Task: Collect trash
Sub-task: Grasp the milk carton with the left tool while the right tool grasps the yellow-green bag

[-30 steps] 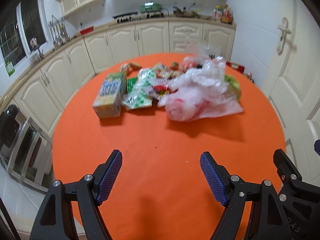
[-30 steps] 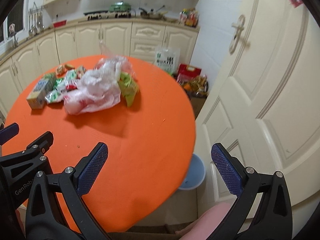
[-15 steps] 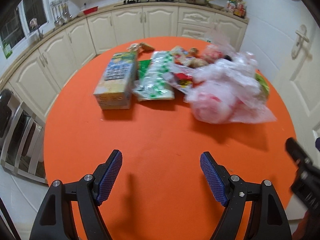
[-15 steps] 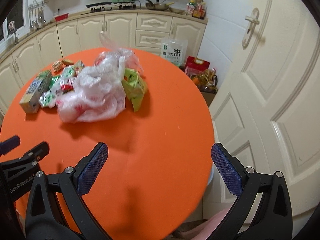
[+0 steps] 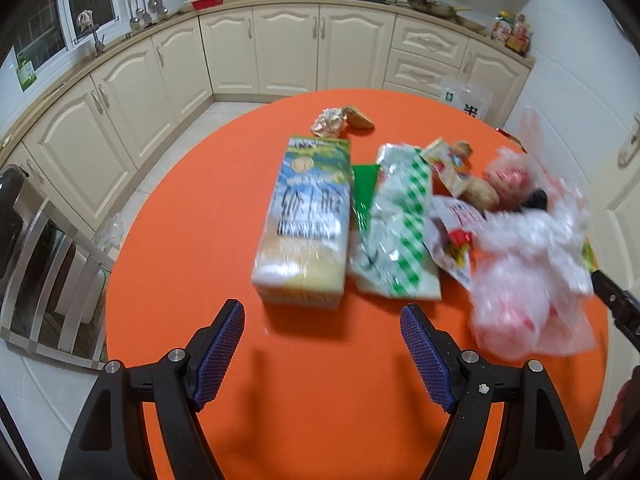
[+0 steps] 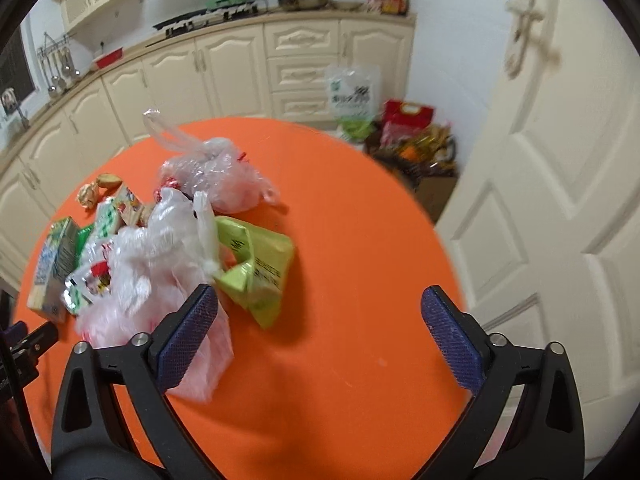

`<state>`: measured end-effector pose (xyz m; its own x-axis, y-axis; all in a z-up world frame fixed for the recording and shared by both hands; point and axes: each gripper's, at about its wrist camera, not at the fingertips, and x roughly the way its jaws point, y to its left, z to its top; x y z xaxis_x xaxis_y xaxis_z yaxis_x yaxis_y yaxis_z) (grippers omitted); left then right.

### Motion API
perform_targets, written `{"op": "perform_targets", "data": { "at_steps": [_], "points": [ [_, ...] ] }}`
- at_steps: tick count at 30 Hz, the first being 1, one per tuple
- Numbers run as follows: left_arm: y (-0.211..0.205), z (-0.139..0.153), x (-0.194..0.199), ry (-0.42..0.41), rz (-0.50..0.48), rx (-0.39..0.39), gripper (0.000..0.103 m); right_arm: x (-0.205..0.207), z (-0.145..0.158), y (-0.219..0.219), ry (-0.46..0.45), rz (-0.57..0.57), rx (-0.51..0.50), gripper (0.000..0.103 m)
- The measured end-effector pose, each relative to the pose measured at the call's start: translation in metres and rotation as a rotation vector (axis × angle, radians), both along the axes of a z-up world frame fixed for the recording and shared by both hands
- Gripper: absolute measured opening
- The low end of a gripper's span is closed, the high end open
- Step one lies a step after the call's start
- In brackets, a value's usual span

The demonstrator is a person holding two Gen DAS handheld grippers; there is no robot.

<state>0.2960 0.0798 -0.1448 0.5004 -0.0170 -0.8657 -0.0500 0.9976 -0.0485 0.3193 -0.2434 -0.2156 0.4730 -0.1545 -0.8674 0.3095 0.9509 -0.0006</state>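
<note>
our left gripper [image 5: 322,344] wide open, empty, above orange table [image 5: 192,216] | carton [image 5: 306,220] just ahead | our right gripper [image 6: 320,334] wide open, empty | clear bag [image 6: 152,272] beside left finger, green packet [image 6: 256,264] ahead

On the bench [image 5: 192,208], a carton [image 5: 306,220] lies left of wrappers [image 5: 396,232]; plastic bags [image 5: 528,264], seemingly overlapping them, lie right.

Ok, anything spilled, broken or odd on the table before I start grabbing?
No spill or breakage visible. The carton lies flat on the orange table, with wrappers and thin plastic bags heaped loosely beside it. Both grippers are open and empty.
</note>
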Motion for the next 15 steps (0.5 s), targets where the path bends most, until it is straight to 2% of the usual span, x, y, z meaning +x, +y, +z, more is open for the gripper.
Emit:
{"op": "perform_targets", "data": {
  "at_steps": [6,9,10,12,15],
  "points": [
    [0.015,0.002,0.032,0.022,0.028,-0.035,0.077,0.024,-0.022,-0.008,0.039,-0.004,0.084,0.074],
    [0.018,0.001,0.049,0.014,0.032,-0.010,0.077,0.033,-0.034,-0.011,0.084,-0.002,0.078,0.050],
    [0.017,-0.001,0.055,0.017,0.043,0.003,0.077,0.035,-0.038,-0.012,0.104,-0.002,0.083,0.038],
    [0.017,-0.007,0.067,0.029,0.053,0.024,0.077,0.033,-0.036,-0.010,0.087,-0.002,0.052,0.032],
    [0.020,-0.019,0.080,0.058,0.060,0.034,0.077,0.033,-0.039,-0.009,0.093,0.005,0.043,0.029]
  ]
}}
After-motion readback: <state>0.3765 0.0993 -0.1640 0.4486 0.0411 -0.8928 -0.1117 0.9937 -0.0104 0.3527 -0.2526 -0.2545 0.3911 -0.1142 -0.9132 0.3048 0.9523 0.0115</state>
